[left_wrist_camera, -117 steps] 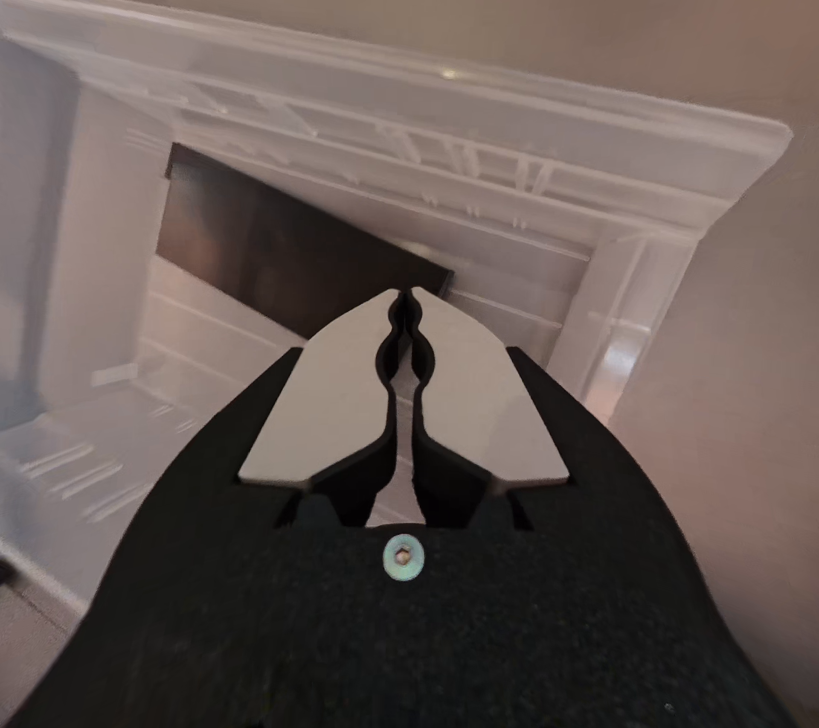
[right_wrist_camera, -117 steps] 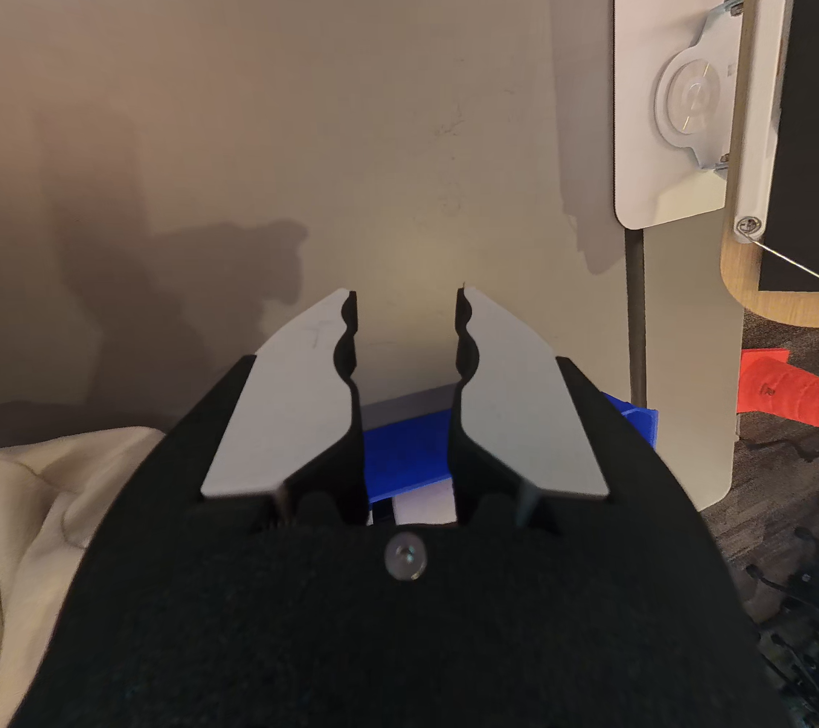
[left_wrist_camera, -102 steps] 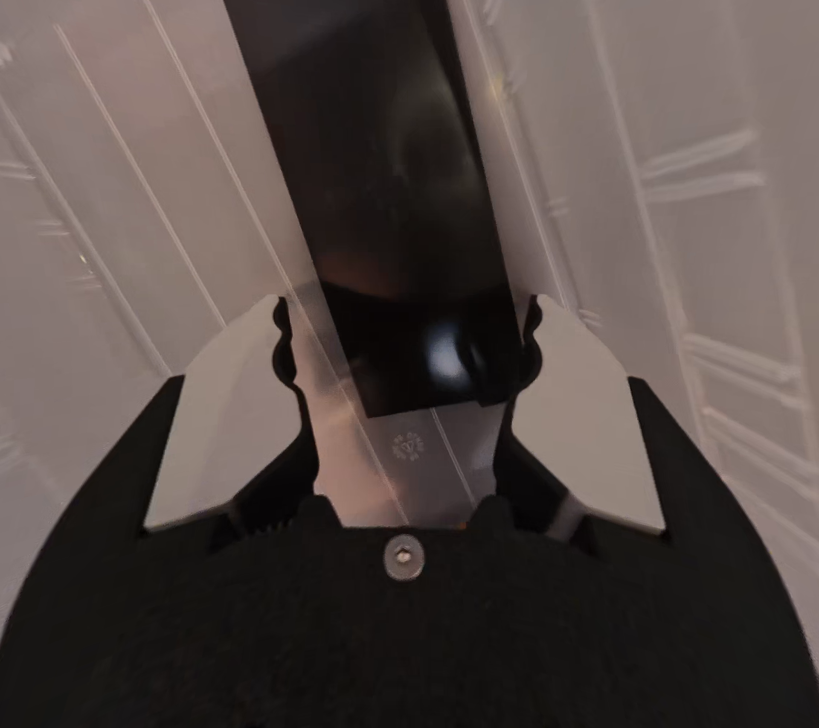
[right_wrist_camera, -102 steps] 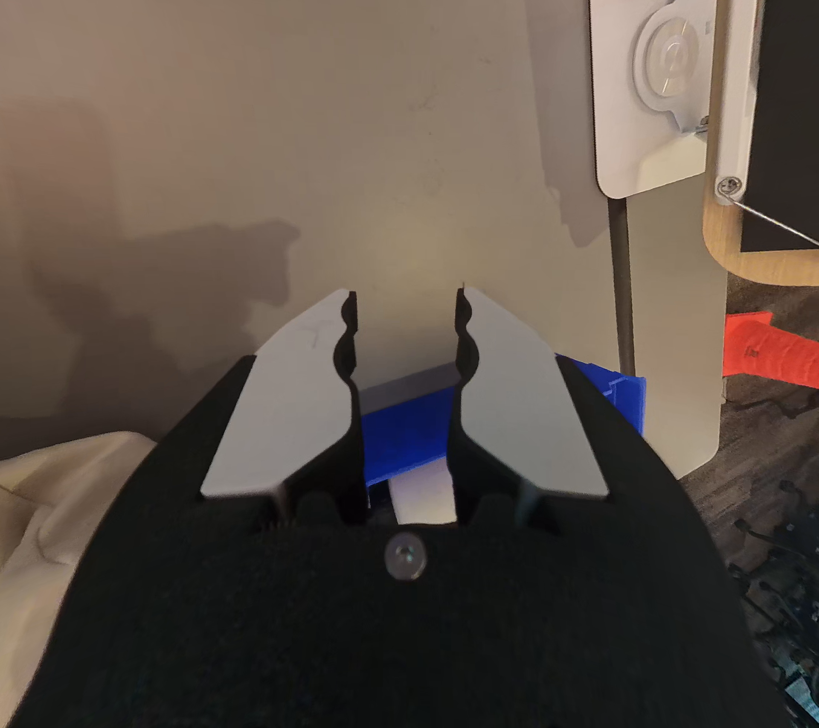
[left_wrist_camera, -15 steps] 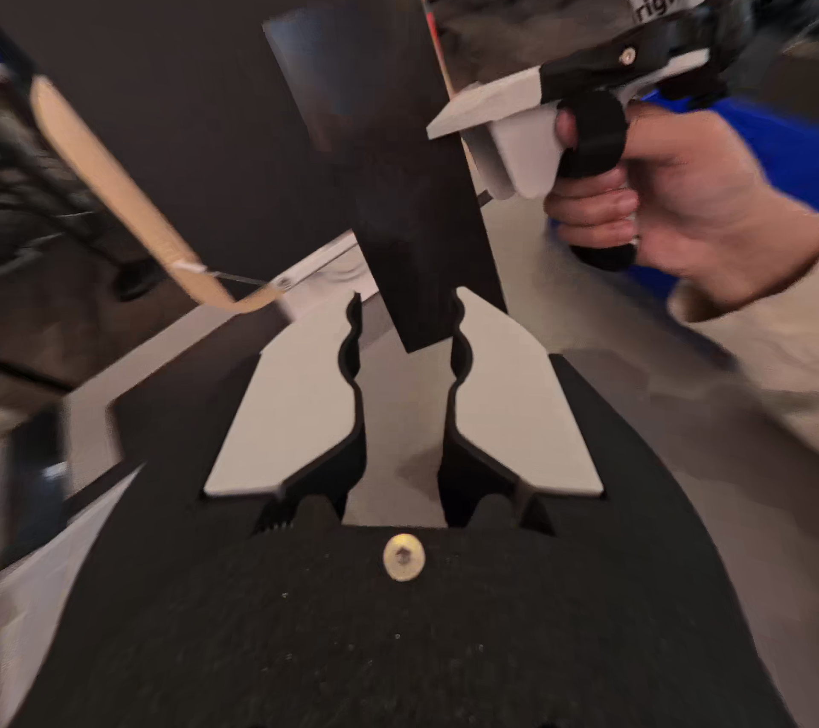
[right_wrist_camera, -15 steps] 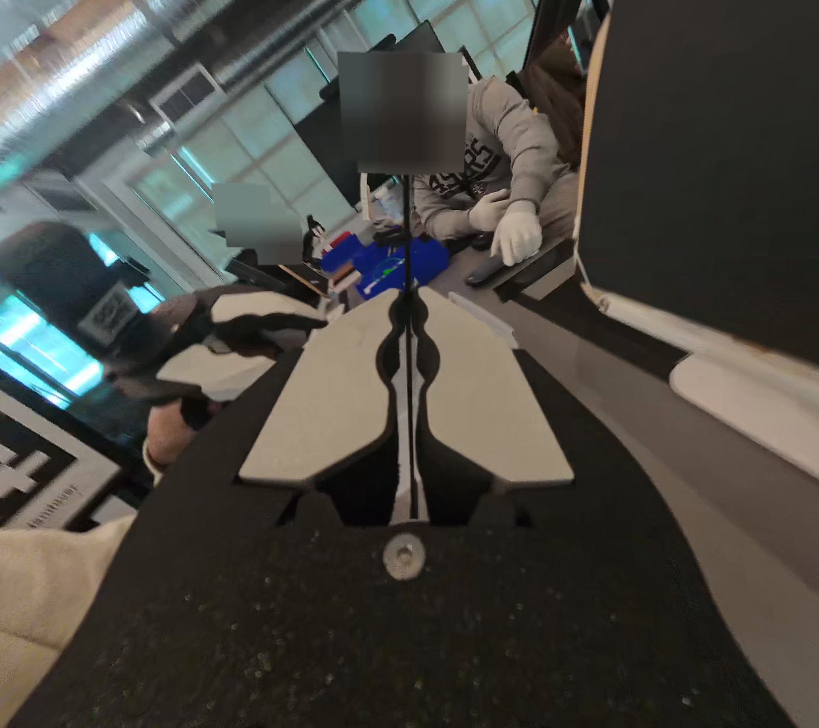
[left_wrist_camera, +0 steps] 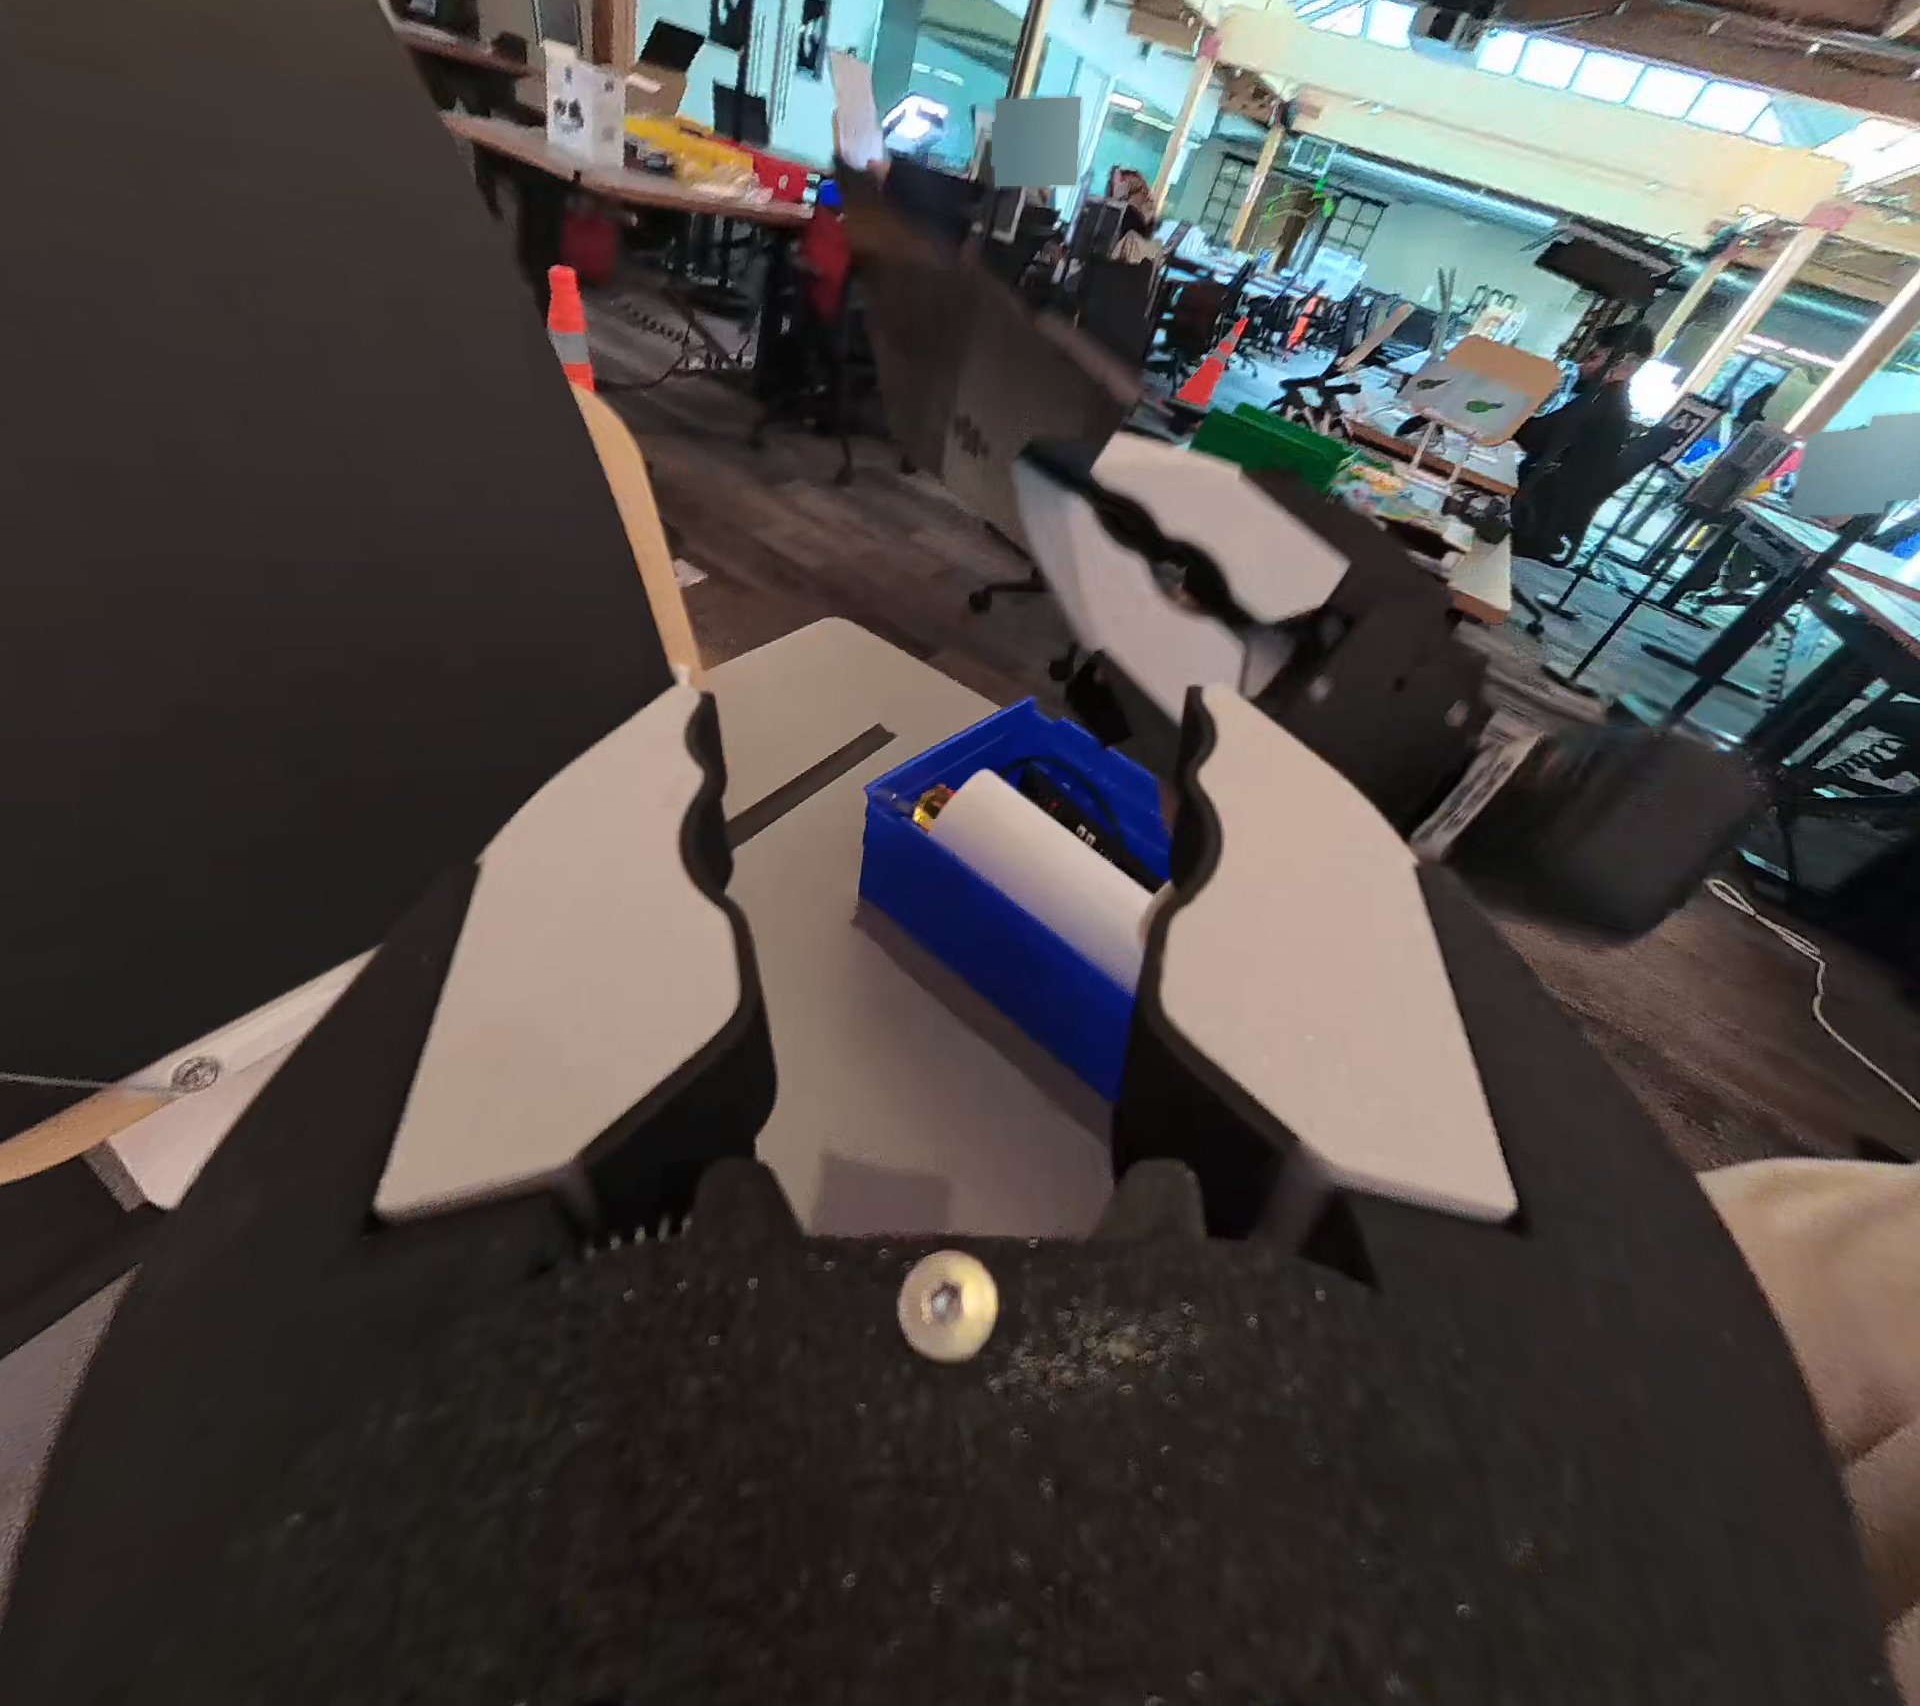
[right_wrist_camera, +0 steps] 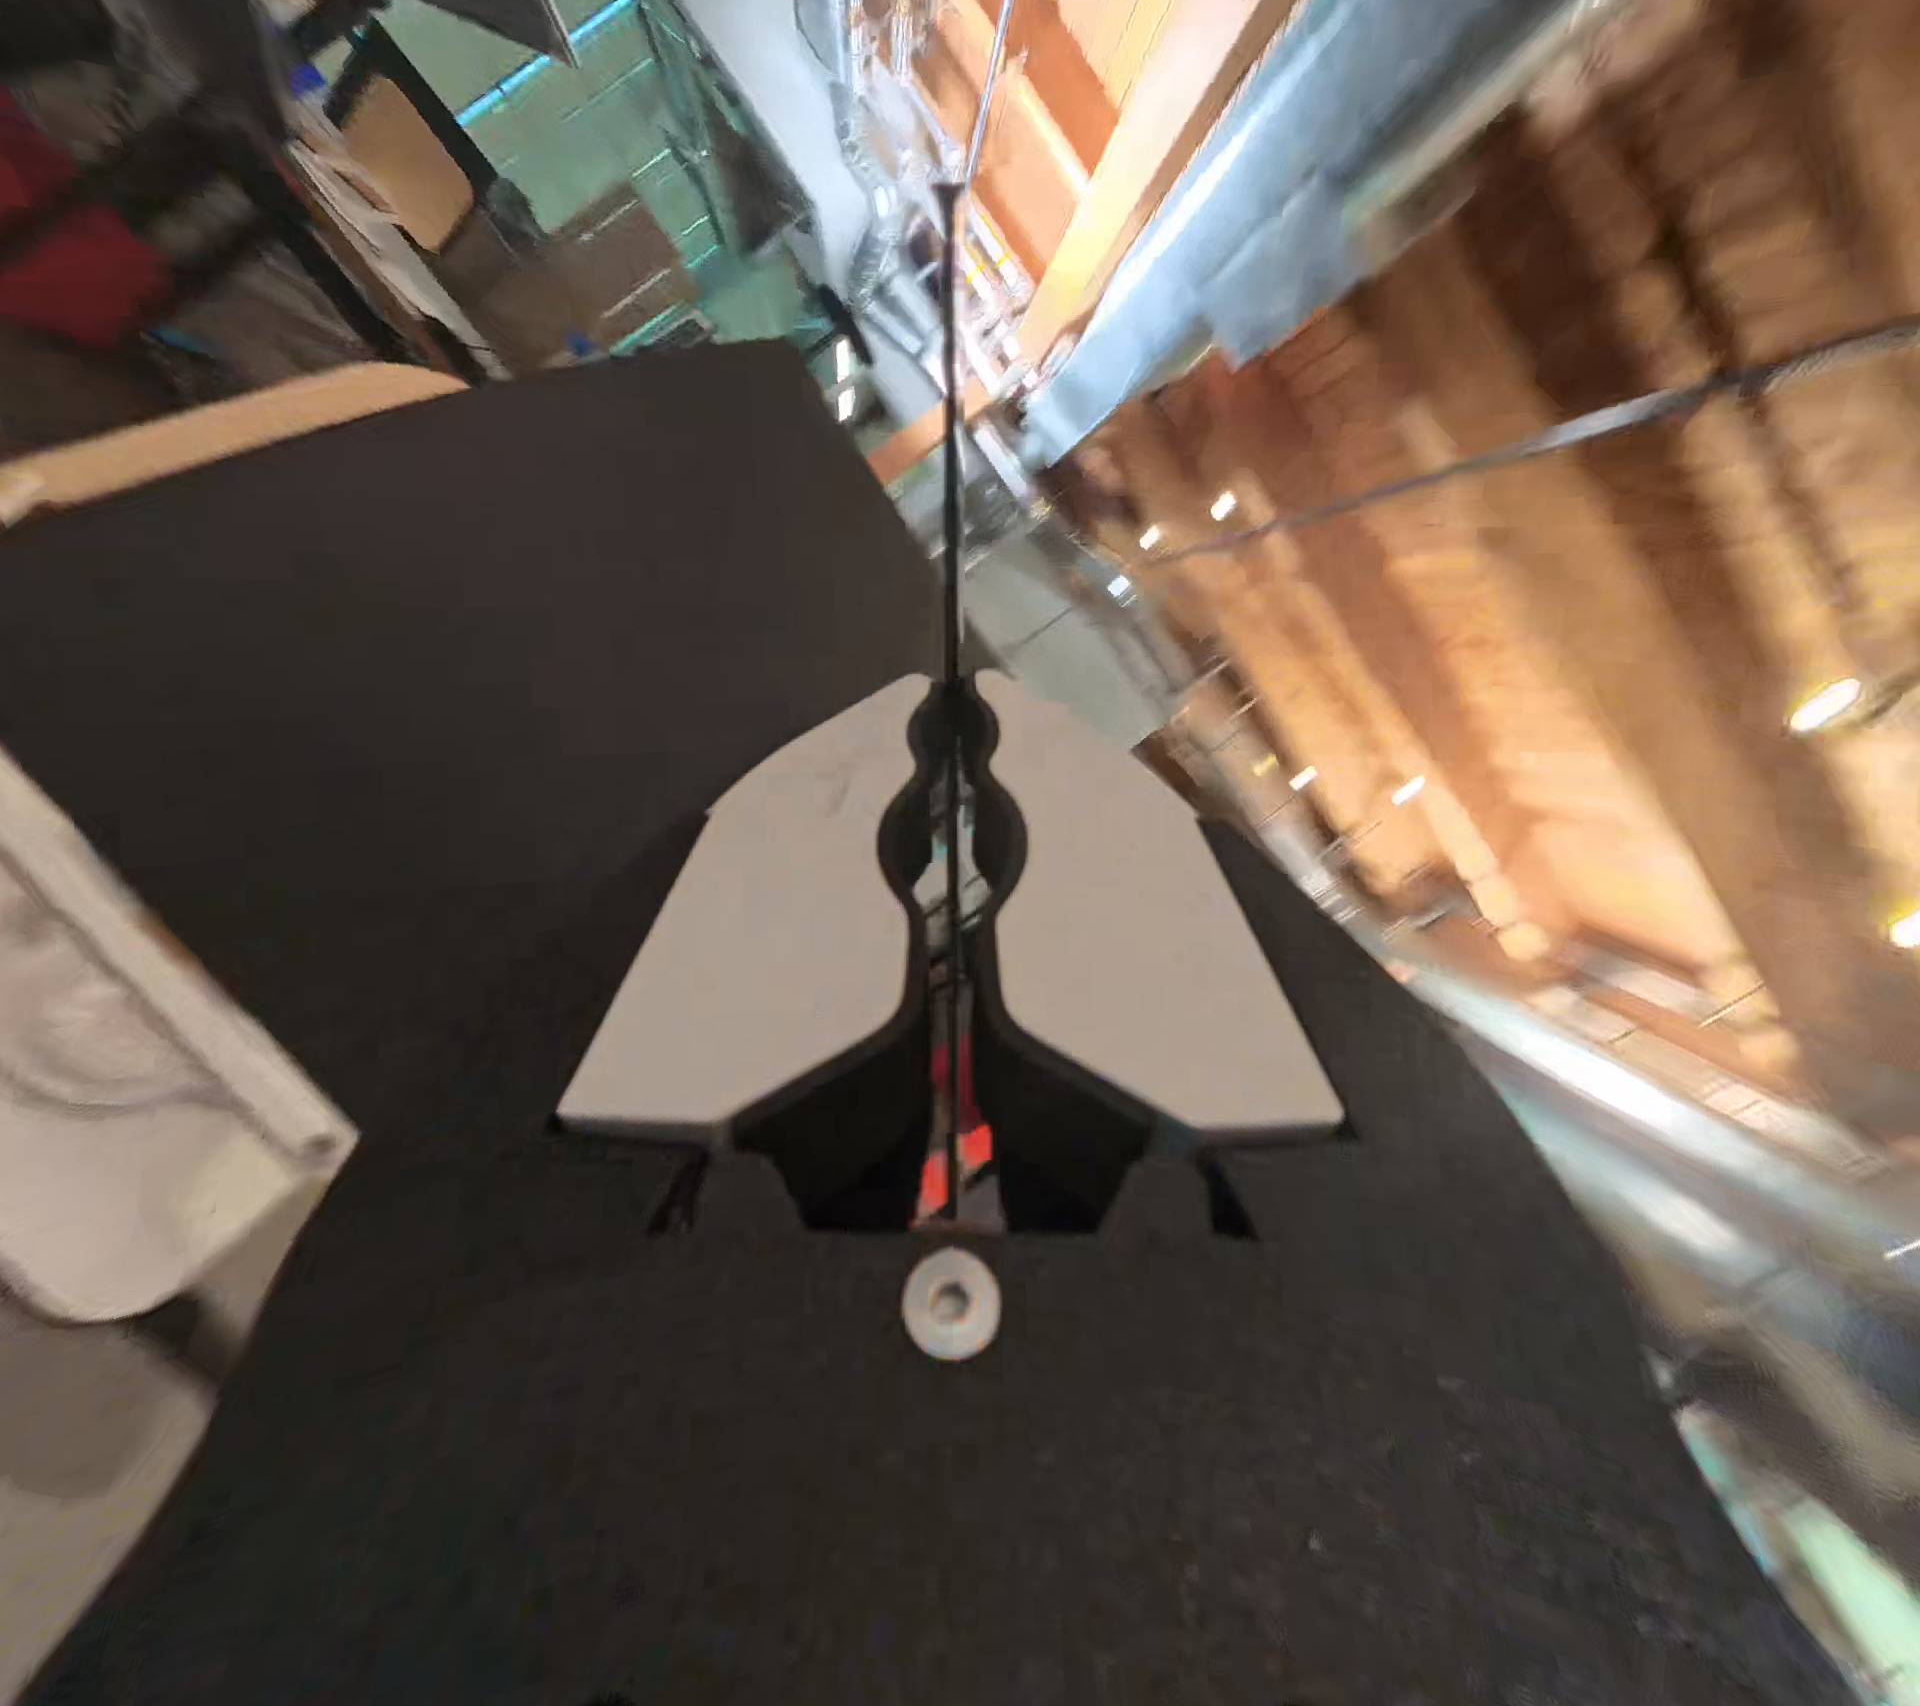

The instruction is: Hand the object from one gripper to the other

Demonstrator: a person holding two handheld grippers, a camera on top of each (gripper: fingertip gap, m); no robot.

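your left gripper (left_wrist_camera: 945, 783) gapes wide, empty. your right gripper (right_wrist_camera: 951, 690) is pinched onto the thin black plate (right_wrist_camera: 950, 451), seen edge-on, by one end; swing fast and that shallow pinch could let it pivot or slip out.

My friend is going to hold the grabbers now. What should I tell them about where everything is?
Left gripper: open, nothing between its fingers, pointing over the grey table at a blue bin.
Right gripper: shut on the thin black sheet, seen edge-on sticking out past its tips. In the left wrist view, the sheet looks blurry above it.
Done: the sheet is in the right gripper alone, so the handover looks finished.
Left: probably just holding it steady or setting it down.
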